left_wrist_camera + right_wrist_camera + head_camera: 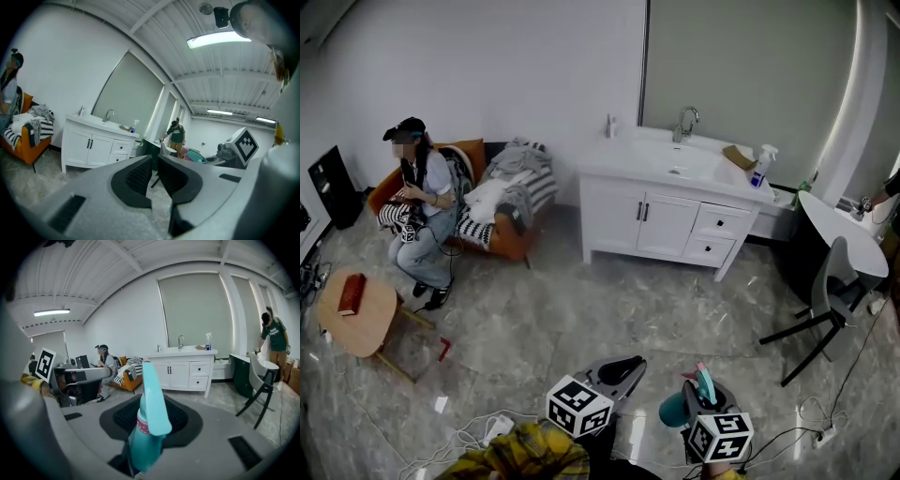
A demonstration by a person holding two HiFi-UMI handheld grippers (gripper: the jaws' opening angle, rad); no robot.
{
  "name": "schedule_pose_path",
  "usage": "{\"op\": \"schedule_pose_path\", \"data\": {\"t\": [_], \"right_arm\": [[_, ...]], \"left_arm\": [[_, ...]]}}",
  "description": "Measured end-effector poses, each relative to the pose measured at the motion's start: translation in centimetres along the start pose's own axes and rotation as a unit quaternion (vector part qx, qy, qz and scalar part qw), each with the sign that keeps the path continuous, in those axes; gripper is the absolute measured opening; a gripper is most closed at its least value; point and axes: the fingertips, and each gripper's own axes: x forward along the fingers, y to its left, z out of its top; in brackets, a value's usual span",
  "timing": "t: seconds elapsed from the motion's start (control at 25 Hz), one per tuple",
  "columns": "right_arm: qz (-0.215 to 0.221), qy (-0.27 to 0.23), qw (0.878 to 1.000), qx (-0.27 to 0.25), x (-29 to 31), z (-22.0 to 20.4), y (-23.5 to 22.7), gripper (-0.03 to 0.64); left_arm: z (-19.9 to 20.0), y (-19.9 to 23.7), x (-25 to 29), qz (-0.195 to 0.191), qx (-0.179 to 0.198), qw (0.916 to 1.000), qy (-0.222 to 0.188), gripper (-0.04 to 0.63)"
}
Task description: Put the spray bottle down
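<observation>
Head view: right gripper (701, 382) sits low in frame, well short of the vanity (656, 220), jaws clamped on a teal bottle (678, 410) with its trigger end poking up past the fingertips. Right gripper view confirms it: the bottle (147, 427) stands upright between the pads, gripped at the neck.

Left gripper (628, 366) is just beside it, equally far from the vanity. Left gripper view: jaws drawn close, only a slit between the tips, nothing in it.

Around the vanity:
- faucet (686, 122) on top, at the back.
- white sprayer (760, 167) on its right end.
- orange sofa (502, 239) to its left, heaped with cloth, a seated person (422, 202) at the far end.
- low wooden table (356, 314) farther left and nearer the grippers, red book (352, 292) on it.
- white round table (844, 230) and dark chair (825, 300) to its right.
- standing person (273, 341) beyond the chair, right of the vanity.

Marble floor (609, 300) lies between the grippers and the vanity front. Cables (487, 431) trail on the floor left of the left gripper.
</observation>
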Motion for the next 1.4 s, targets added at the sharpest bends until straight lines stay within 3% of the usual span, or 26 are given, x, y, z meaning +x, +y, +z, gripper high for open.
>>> {"op": "schedule_pose_path", "data": {"t": [0.64,1.12,1.4], "right_arm": [[-0.001,0.012,1.000,-0.015,14.5,9.6,-2.6,0.121],[-0.026,0.001,1.000,-0.012,23.3,14.8,-4.2,0.121],[-0.034,0.015,0.999,-0.010,25.9,16.5,-6.0,0.121]], "left_arm": [[6.5,14.0,7.5,0.008,-0.012,0.9999,0.000,0.037],[8.6,22.3,13.1,-0.015,-0.018,0.9996,0.014,0.035],[9.5,24.5,15.8,-0.028,-0.031,0.9989,0.021,0.037]]}}
